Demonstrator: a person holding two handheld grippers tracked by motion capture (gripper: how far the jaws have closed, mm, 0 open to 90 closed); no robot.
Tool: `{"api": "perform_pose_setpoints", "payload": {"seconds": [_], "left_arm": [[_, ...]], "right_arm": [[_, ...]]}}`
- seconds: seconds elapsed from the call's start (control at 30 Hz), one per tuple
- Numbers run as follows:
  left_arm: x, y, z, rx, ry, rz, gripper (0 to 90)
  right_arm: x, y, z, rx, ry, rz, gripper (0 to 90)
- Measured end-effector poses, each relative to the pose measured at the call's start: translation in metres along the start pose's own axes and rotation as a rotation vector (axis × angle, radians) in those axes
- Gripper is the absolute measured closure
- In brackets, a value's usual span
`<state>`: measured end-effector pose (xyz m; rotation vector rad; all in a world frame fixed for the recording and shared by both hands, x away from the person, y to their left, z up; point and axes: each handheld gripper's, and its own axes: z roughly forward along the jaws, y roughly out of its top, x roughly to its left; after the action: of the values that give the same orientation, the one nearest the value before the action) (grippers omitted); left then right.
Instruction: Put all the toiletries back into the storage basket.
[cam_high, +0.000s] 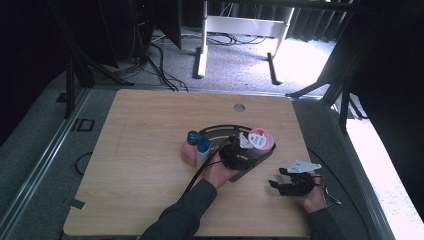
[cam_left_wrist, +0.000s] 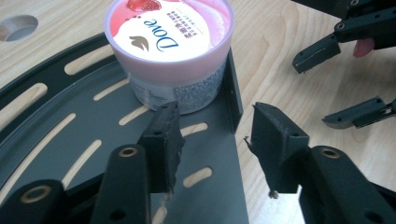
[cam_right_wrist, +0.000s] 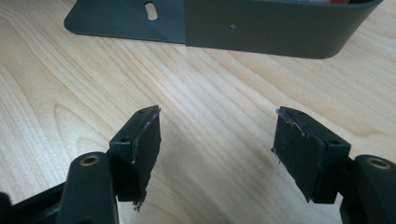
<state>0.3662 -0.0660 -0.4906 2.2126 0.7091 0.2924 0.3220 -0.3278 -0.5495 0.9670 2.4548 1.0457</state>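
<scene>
**Now at the tray: our left tool hovers by the pink jar**

Right now we hold our left tool (cam_left_wrist: 212, 149) over the black slotted metal tray (cam_left_wrist: 51, 140), near the centre of the high view. Its jaws stand apart with nothing between them; one sits above the tray floor, the other just outside the tray's upright wall, over bare wood. Ahead of them, at the upper middle of the left gripper view, stands the round pink-lidded Dove cream jar (cam_left_wrist: 170, 51), upright on the tray against that wall and clear of both jaws.

Our right tool (cam_right_wrist: 217, 154) sits at the lower right of the high view, well apart from the jar. Its jaws are spread wide over the light wooden table (cam_right_wrist: 210, 88), holding nothing, and the tray's rounded corner lies across the top of the right gripper view.

Just left of the tray in the high view stand two bottles with blue caps (cam_high: 198, 142), close together beside a pink object (cam_high: 188, 154) we cannot make out.
</scene>
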Motion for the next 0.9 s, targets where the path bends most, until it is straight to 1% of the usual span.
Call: {"api": "perform_pose_setpoints", "payload": {"seconds": [0.03,0.1,0.2,0.27,0.3,0.4,0.5,0.67,0.7,0.73,0.8,0.87,0.9], "left_arm": [[0.000,0.000,0.000,0.000,0.000,0.000,55.2],[-0.003,0.000,-0.004,-0.006,-0.011,0.009,55.4],[-0.006,0.000,-0.009,-0.013,-0.019,0.017,56.2],[-0.007,0.000,-0.011,-0.020,-0.033,0.013,56.2],[-0.007,0.000,-0.013,-0.017,-0.033,0.017,56.2],[-0.009,0.000,-0.016,-0.017,-0.030,0.022,56.4],[-0.011,0.001,-0.020,-0.014,-0.024,0.025,56.0],[-0.012,0.002,-0.027,-0.022,-0.022,0.032,55.8],[-0.012,0.002,-0.030,-0.025,-0.018,0.034,55.8],[-0.012,0.002,-0.030,-0.025,-0.018,0.034,55.8],[-0.012,0.002,-0.036,-0.029,-0.016,0.030,55.8],[-0.012,0.002,-0.036,-0.029,-0.016,0.030,55.8],[-0.012,0.002,-0.041,-0.034,-0.012,0.033,55.8]], "right_arm": [[0.001,-0.001,0.000,0.002,-0.007,0.004,31.4],[0.002,-0.004,0.000,-0.004,-0.005,0.019,31.2],[0.003,-0.007,-0.001,-0.007,-0.010,0.030,29.7],[0.003,-0.009,-0.001,-0.012,-0.007,0.023,28.9],[0.003,-0.009,-0.002,-0.021,-0.002,0.026,28.8],[0.003,-0.010,-0.002,-0.030,-0.006,0.031,28.8],[0.004,-0.012,0.001,-0.016,-0.011,0.020,28.5],[0.004,-0.012,0.001,-0.019,-0.006,0.016,28.3],[0.003,-0.012,0.001,-0.020,-0.005,0.015,28.3],[0.003,-0.012,0.001,-0.020,-0.005,0.015,28.3],[0.003,-0.012,0.002,-0.020,-0.003,0.014,28.3],[0.003,-0.012,0.002,-0.020,-0.003,0.013,28.3],[0.003,-0.012,0.002,-0.020,-0.003,0.013,28.3]]}}
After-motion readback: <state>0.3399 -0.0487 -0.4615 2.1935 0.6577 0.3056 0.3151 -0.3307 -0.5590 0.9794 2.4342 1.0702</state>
